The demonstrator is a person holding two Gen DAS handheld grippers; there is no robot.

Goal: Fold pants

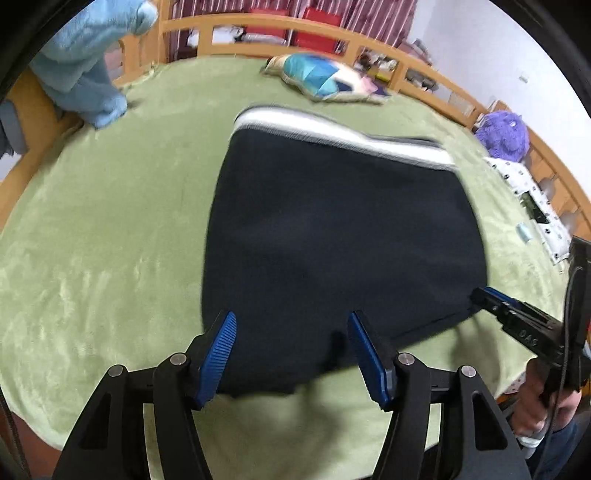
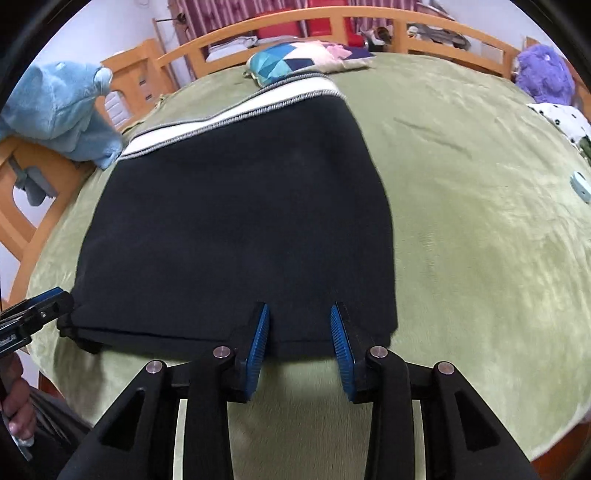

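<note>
The pants (image 1: pixel 343 236) lie folded as a dark navy rectangle on the green bed cover, with a white and grey waistband (image 1: pixel 332 129) at the far edge. They show in the right wrist view (image 2: pixel 236 229) too. My left gripper (image 1: pixel 291 350) is open, its blue pads either side of the near left corner of the pants. My right gripper (image 2: pixel 299 332) is open over the near right edge of the pants. It shows from the side in the left wrist view (image 1: pixel 484 295). The left gripper shows at the left edge of the right wrist view (image 2: pixel 48 302).
A green cover (image 2: pixel 480 240) spreads over the bed inside a wooden rail (image 1: pixel 229 26). A light blue plush (image 1: pixel 85 62) sits far left, a patterned cushion (image 1: pixel 321 77) at the back, a purple plush (image 1: pixel 506 133) and a spotted cloth (image 1: pixel 528 192) at the right.
</note>
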